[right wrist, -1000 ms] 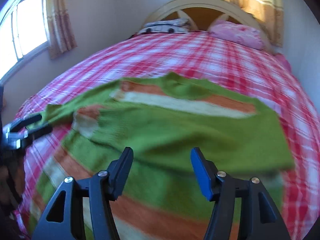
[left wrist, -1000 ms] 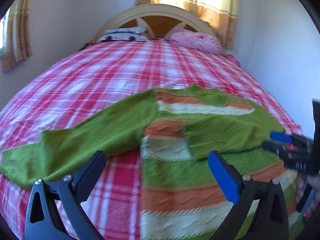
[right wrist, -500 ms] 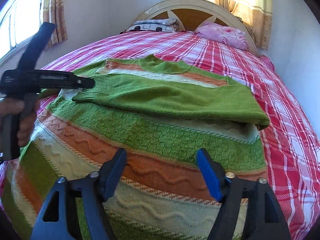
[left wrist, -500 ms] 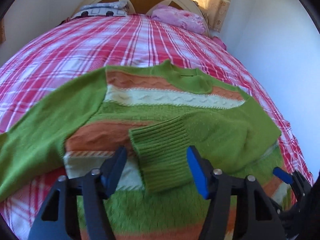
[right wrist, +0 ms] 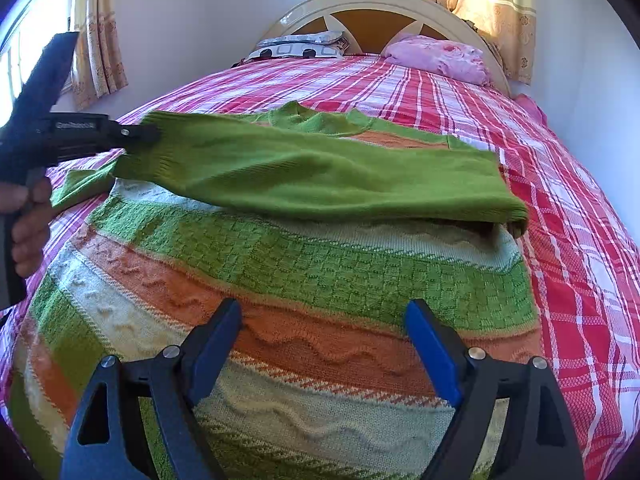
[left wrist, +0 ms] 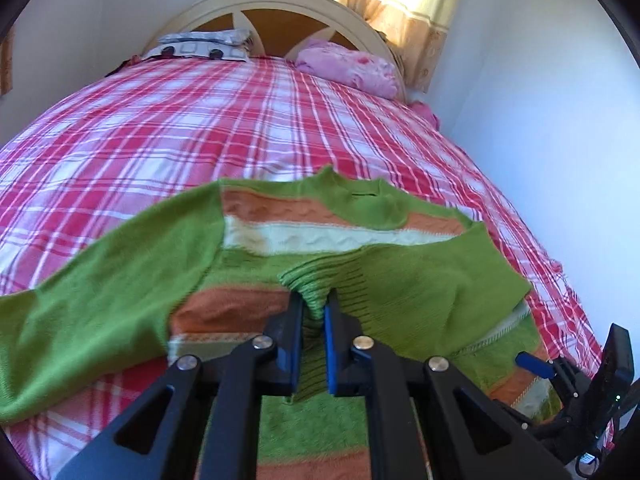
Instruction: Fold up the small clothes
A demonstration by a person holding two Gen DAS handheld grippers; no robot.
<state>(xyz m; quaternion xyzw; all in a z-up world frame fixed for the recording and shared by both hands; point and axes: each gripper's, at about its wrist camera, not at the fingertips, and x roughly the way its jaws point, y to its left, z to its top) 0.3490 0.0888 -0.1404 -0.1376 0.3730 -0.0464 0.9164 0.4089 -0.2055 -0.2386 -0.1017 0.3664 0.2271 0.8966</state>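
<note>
1. While the striped sweater (right wrist: 304, 280) lies flat on the plaid bedspread (left wrist: 160, 140), the left gripper (left wrist: 313, 320) has its fingers clamped on the ribbed cuff (left wrist: 316, 280) of the right sleeve (right wrist: 320, 172).
2. That sleeve is folded across the sweater's chest, ahead of the right gripper (right wrist: 324, 344).
3. Its fingers stand wide apart above the sweater's orange and cream bands, gripping nothing.
4. Far beyond both grippers, a pink pillow (left wrist: 352, 68) rests against the headboard (right wrist: 372, 4).

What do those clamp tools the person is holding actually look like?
Each hand-held gripper, left and right, is a black plastic frame with triangular cut-outs and silver rivets, ending in two flat fingers with blue pads. From the side, the left has a pistol-style handle in a bare hand.
</note>
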